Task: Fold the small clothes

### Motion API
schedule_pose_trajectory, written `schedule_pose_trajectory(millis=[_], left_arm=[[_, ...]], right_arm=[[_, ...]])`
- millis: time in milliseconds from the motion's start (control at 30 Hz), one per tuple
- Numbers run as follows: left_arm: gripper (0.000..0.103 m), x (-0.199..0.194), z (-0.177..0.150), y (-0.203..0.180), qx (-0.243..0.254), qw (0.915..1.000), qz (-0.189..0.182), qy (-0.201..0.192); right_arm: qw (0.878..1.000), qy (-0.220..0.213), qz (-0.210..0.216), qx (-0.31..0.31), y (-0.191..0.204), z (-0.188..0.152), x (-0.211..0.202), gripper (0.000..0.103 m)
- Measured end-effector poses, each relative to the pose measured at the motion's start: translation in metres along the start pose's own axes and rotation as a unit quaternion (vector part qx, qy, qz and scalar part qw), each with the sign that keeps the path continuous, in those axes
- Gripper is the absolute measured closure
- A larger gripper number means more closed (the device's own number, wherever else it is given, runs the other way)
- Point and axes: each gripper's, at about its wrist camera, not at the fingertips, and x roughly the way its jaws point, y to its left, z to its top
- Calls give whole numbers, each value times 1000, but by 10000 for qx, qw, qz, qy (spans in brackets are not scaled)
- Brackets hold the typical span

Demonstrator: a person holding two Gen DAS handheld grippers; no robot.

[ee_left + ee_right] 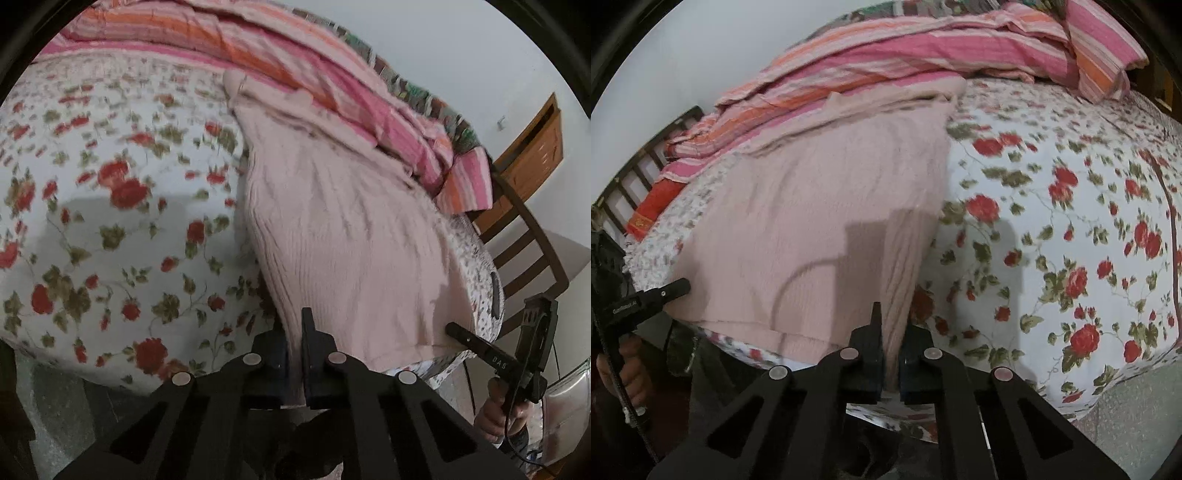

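A pale pink ribbed knit garment [332,221] lies spread on the flower-print bed sheet [110,221], its far end reaching the striped blanket. My left gripper [295,332] is shut on the garment's near hem corner. My right gripper [892,332] is shut on the other near corner of the same garment [812,206]. The right gripper also shows in the left wrist view [458,330] at the garment's hem. The left gripper shows in the right wrist view [679,286] at the hem's other end.
A pink and orange striped blanket [295,62] is bunched along the far side of the bed, also seen in the right wrist view [886,59]. A dark wooden chair [524,236] stands by the bed's end, with a wooden cabinet [535,147] behind it.
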Motion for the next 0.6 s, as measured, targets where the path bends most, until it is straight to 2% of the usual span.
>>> schedule_pose_trajectory(millis=[167,267,433,600], left_arm=[[96,-28,15,-4,-103,9973,-530,-503],[96,-39,27,-8,-136,9949,-675,-737],[96,-43,53,-23,80,9938,-601,-933],[96,-44,79,-35,382,9918,-374,-1159]], right_arm=[[9982,-445,371,132,-3,12,-28,98],[9952,-695,624,295,-8,21,-42,98],[9894,-1050,893,450,-13,43,-58,98],[9869,-1320,861,343,-13,75,-61,98]])
